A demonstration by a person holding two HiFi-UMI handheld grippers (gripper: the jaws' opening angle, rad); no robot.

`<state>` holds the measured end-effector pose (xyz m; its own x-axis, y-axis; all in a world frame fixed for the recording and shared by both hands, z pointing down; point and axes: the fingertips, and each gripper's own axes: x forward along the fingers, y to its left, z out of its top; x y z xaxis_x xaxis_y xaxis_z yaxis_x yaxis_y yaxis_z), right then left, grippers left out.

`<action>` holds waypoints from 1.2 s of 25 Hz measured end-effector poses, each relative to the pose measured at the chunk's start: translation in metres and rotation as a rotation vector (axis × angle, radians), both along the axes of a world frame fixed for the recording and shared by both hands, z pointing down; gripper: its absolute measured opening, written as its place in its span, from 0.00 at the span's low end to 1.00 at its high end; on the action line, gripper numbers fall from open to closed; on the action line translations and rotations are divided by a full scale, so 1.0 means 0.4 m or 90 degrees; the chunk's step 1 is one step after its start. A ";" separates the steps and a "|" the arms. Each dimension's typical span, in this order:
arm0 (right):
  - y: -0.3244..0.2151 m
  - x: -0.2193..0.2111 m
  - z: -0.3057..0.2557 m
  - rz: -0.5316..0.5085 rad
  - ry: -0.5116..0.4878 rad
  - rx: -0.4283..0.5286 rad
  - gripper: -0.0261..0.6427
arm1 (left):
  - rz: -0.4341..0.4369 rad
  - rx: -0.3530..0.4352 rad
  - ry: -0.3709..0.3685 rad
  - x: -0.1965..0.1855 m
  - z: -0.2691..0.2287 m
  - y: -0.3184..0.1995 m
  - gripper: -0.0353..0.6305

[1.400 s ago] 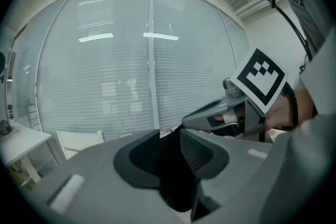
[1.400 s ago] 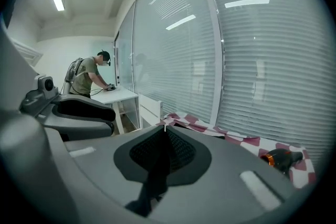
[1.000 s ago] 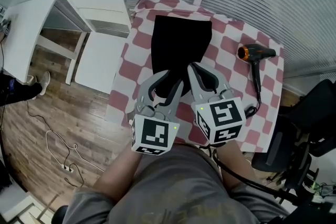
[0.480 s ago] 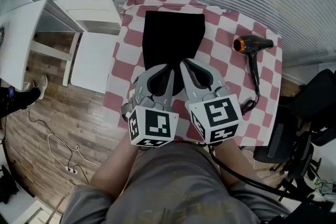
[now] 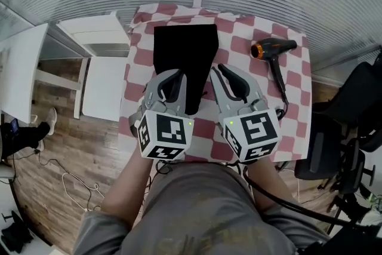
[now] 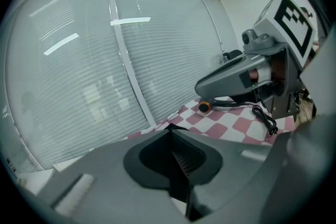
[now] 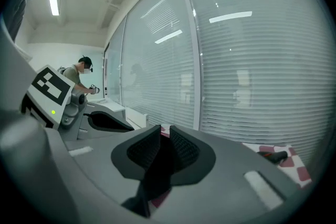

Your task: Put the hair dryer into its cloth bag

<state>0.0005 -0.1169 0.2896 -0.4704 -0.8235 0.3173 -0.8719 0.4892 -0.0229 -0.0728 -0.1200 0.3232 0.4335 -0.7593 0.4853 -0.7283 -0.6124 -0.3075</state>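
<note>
My left gripper (image 6: pixel 169 134): jaws closed on black cloth bag (image 6: pixel 176 127). Beyond, orange-nosed black hair dryer (image 6: pixel 204 106) lies on red-and-white checked tablecloth (image 6: pixel 236 126).

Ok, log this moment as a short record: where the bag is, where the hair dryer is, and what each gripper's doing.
cloth bag: black, lying on the checkered tablecloth, near end drawn in between the grippers
hair dryer: on the tablecloth right of the bag, untouched, cord trailing toward the person
left gripper: jaws together on the bag's near edge
right gripper: jaws slightly apart, have just been opening; dark cloth shows in the gap
task state: dryer not yet in the bag
</note>
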 end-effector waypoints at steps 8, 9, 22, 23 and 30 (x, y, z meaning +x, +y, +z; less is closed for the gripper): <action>0.049 0.128 -0.013 0.089 0.012 -0.007 0.15 | 0.025 0.011 -0.023 -0.003 -0.021 -0.013 0.08; 0.056 0.141 -0.011 0.099 0.014 -0.008 0.15 | 0.029 0.010 -0.022 -0.001 -0.021 -0.012 0.08; 0.106 0.247 -0.010 0.215 0.060 -0.026 0.18 | 0.089 -0.002 -0.010 0.022 -0.029 0.013 0.08; 0.111 0.254 -0.008 0.222 0.064 -0.030 0.19 | 0.092 -0.002 -0.007 0.021 -0.032 0.014 0.08; 0.122 0.338 0.012 0.248 0.089 -0.044 0.22 | 0.072 -0.002 0.030 0.027 -0.041 0.002 0.08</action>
